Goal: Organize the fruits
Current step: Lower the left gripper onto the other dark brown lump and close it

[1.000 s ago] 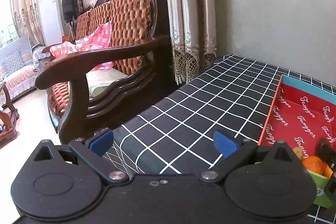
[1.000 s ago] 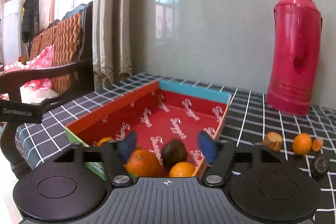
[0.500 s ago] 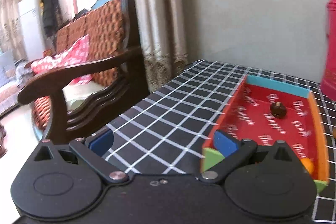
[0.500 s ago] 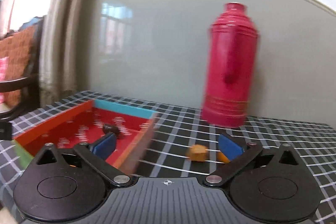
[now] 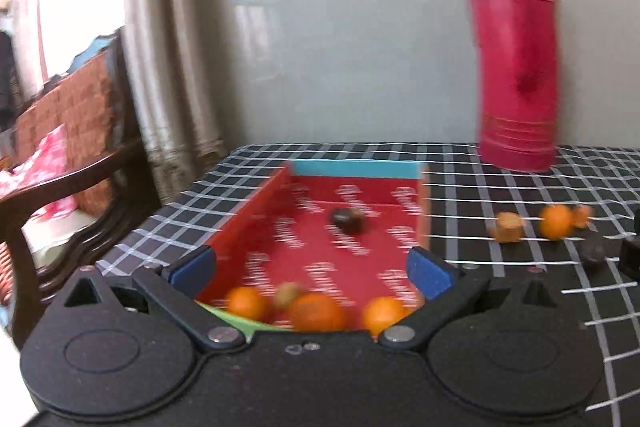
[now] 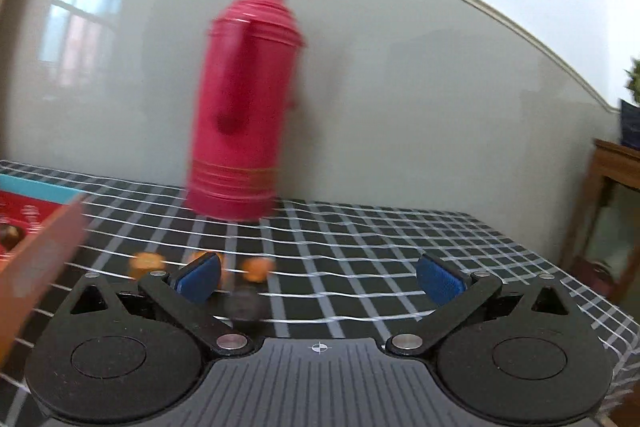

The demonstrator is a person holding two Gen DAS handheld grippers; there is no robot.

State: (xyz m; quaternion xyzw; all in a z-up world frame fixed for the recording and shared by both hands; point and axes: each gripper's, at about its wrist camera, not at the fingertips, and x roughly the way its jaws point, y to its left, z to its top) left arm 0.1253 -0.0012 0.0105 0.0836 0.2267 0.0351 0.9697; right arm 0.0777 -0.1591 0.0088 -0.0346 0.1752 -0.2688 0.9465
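Several fruits already lie in the red box: three oranges along its 6 o'clock wall and a dark round fruit near 12. Loose pieces wait on the checked bench at the box's 3 o'clock, before the red thermos: an orange, a brown chunk, a dark fruit. Both the left tongs and right tongs gape wide, empty. The right tongs should probably straddle one loose fruit squarely before closing; blur hides exact spacing.
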